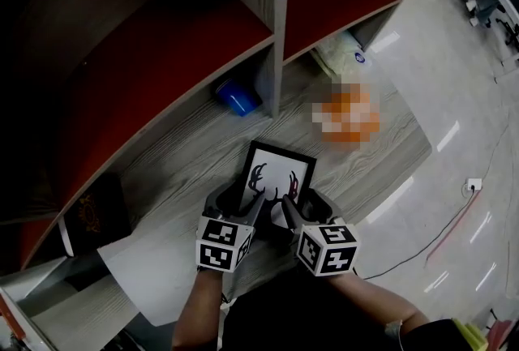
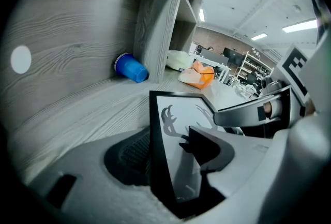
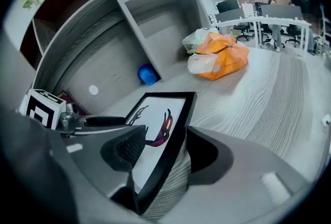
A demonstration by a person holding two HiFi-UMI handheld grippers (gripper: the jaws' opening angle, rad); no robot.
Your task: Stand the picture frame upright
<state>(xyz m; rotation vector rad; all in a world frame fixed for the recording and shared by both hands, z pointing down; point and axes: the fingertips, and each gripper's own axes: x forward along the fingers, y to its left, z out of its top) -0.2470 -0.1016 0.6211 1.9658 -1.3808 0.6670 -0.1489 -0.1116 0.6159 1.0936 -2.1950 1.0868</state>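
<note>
sitting between left hand-held gripper's (image 2: 168, 153) jaws: picture frame (image 1: 280, 171).

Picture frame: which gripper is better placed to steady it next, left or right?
Probably right: the picture frame stands midway between the open jaws of the right gripper; in the left gripper it sits near one jaw.

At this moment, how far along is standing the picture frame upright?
Done, it seems: the picture frame stands on the desk on its lower edge, tilted back. In hand: left gripper and right gripper straddle its side edges, fingers open, not pressing. Left: draw both away and see it stays up.
</note>
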